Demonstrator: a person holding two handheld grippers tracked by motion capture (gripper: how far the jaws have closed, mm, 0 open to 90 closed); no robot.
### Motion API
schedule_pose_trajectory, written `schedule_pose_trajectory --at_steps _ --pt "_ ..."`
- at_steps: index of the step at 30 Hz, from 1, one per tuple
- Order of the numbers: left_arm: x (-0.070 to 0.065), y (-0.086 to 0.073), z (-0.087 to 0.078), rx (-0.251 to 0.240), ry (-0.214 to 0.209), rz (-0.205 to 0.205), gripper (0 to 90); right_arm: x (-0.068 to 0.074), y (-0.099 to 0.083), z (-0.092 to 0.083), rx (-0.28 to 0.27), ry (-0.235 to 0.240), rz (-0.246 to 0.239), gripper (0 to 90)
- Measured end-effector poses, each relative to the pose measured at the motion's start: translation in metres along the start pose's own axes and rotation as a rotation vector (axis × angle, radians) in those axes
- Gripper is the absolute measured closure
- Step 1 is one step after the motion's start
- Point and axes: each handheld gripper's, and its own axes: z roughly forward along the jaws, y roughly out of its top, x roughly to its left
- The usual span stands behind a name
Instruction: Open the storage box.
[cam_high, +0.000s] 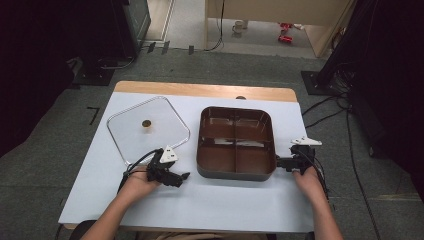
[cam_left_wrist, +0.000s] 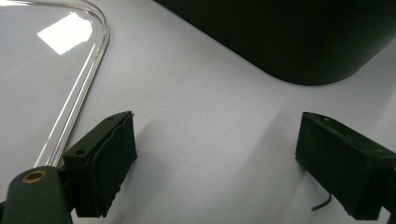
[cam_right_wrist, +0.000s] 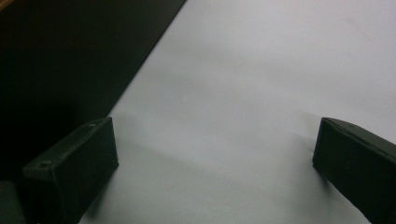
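A square brown tray (cam_high: 236, 172) with four compartments sits on a smooth white sheet (cam_high: 200, 200). A rounded clear lid (cam_high: 125, 135) lies flat beside it. The left gripper (cam_high: 183, 176) and right gripper (cam_high: 278, 163) flank the tray, jaws wide and empty.

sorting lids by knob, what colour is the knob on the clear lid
Brass-gold: the knob sits mid-lid, clearest in the high view.

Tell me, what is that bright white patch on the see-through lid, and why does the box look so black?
Left gripper view: the patch is lamp glare on the clear lid; the brown tray falls in shadow and looks black. Right gripper view: the tray's wall is dark too. High view: it shows brown.
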Motion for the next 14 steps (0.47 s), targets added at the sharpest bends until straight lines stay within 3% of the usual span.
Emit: schedule_pose_trajectory --at_steps 14 --pt "-0.0004 -0.0008 -0.0003 -0.005 0.004 0.003 11.5 -0.0001 0.0000 0.0000 0.000 0.000 -0.001 0.0"
